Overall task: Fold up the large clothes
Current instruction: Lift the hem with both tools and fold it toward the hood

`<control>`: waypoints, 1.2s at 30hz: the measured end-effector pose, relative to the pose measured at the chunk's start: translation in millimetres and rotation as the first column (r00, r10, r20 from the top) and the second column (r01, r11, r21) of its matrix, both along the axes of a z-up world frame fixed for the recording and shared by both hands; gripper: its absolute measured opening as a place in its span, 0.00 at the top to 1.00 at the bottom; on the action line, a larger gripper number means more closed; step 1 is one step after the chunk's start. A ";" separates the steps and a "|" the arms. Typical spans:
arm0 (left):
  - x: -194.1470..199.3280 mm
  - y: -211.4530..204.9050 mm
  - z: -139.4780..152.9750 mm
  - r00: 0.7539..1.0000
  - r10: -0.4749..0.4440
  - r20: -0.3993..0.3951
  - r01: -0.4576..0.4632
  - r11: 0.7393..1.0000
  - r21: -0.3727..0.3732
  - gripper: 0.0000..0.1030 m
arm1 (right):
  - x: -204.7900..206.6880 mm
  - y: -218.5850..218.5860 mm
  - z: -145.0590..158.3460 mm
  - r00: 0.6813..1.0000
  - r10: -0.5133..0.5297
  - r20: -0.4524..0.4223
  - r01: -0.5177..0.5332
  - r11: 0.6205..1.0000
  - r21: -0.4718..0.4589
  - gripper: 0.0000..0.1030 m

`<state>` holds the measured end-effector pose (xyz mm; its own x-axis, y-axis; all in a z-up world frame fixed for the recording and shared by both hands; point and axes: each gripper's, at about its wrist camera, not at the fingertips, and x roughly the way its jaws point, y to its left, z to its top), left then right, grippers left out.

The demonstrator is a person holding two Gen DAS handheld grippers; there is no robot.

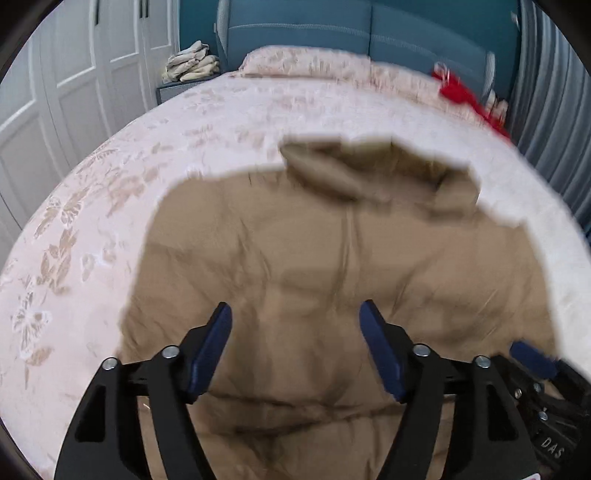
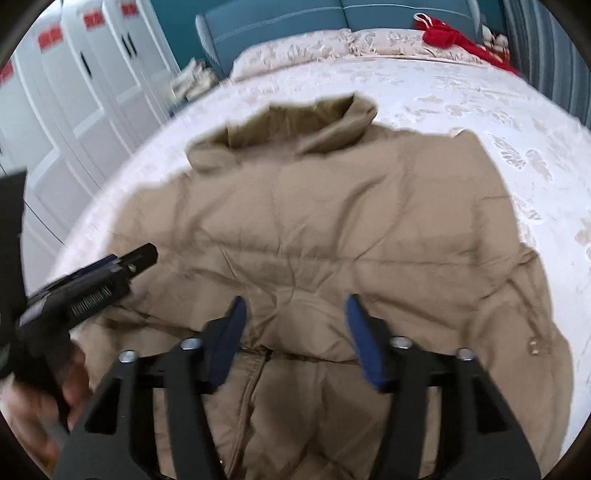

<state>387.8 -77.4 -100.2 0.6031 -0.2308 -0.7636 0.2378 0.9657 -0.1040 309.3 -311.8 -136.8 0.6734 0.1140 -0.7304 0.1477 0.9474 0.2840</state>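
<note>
A tan padded jacket (image 1: 332, 266) lies spread on the bed, its hood (image 1: 369, 173) bunched at the far end and its zipper running toward me. My left gripper (image 1: 295, 305) hovers over the jacket's lower part, jaws wide apart with nothing between the blue pads. My right gripper (image 2: 295, 298) is also open above the jacket (image 2: 332, 221), over its hem and zipper, pads clear of the fabric. In the right wrist view the left gripper's fingers (image 2: 140, 258) show at the left edge, held by a hand (image 2: 70, 384). Both views are blurred.
The bed (image 1: 110, 206) has a pale floral cover. Pillows (image 1: 306, 61) and a red garment (image 1: 465, 96) lie by the teal headboard (image 1: 369, 29). A folded beige pile (image 1: 192, 62) sits on a nightstand. White wardrobe doors (image 1: 74, 74) stand left, a grey curtain (image 1: 546, 92) right.
</note>
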 end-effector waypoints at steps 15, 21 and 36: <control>154.7 -32.3 -7.4 0.943 0.088 -0.321 -0.169 0.957 -0.235 0.30 | 135.9 -81.0 -0.2 0.984 -0.170 -0.045 0.175 0.932 0.318 0.61; 159.9 -36.1 -26.9 0.929 0.010 -0.369 -0.123 0.951 -0.284 0.85 | 150.4 -83.7 -21.4 0.982 -0.186 -0.045 0.186 0.876 0.444 0.96; 120.1 -46.2 -58.7 0.989 -0.054 -0.141 0.040 0.994 -0.104 0.90 | 138.6 -49.9 -40.4 0.997 -0.079 -0.012 0.079 0.997 -0.010 0.98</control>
<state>507.9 -123.6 -158.8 0.4758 -0.3360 -0.8128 0.2584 0.9368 -0.2359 447.9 -361.7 -177.2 0.6709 0.0542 -0.7395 0.2253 0.9352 0.2730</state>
